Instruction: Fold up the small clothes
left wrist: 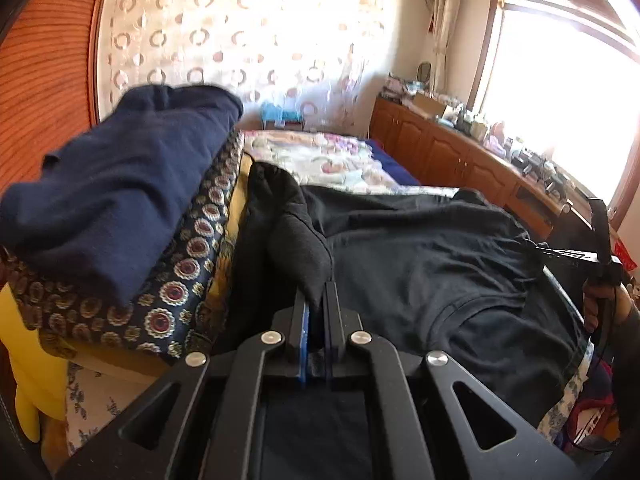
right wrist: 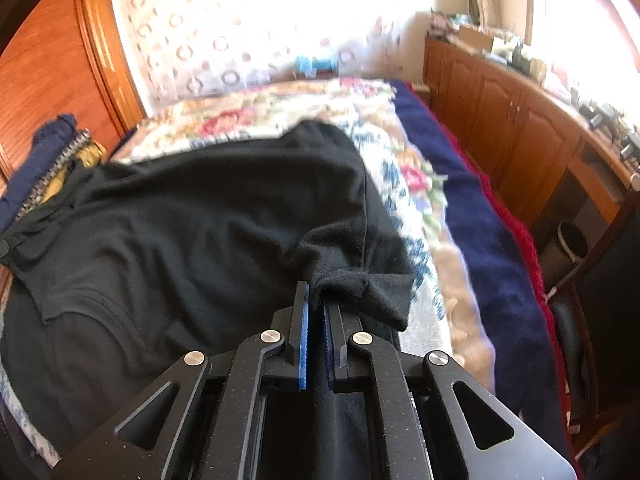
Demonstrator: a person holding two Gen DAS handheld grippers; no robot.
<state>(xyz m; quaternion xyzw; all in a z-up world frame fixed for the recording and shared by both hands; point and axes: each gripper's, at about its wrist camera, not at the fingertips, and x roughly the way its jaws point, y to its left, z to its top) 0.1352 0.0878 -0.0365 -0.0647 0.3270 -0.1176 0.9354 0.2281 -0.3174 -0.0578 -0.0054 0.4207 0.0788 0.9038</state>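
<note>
**Gripping both ends of the black shirt on the bed**

Spreading across the scene is the bed, with its floral cover and a navy blanket running down the far edge beside the wooden cabinets. Laid over that cover is the black shirt, rumpled and mostly flat, its neckline showing near the middle of the cloth. Off to one side sits a stack of bedding with a navy garment draped on top of a patterned quilt, touching the shirt's edge.

Now the tools. The left gripper tilts downward toward the bed, jaws clamped tight on a bunched sleeve end that stands up out of the pinch like a little peak. The right gripper is pitched more steeply down at the opposite side of the shirt, its jaws clenched on a gathered knot of black fabric at the sleeve, with the hem flaring out just past the blue pads. From the left view, a hand shows at the far edge, wrapped round the right tool's handle.
</note>
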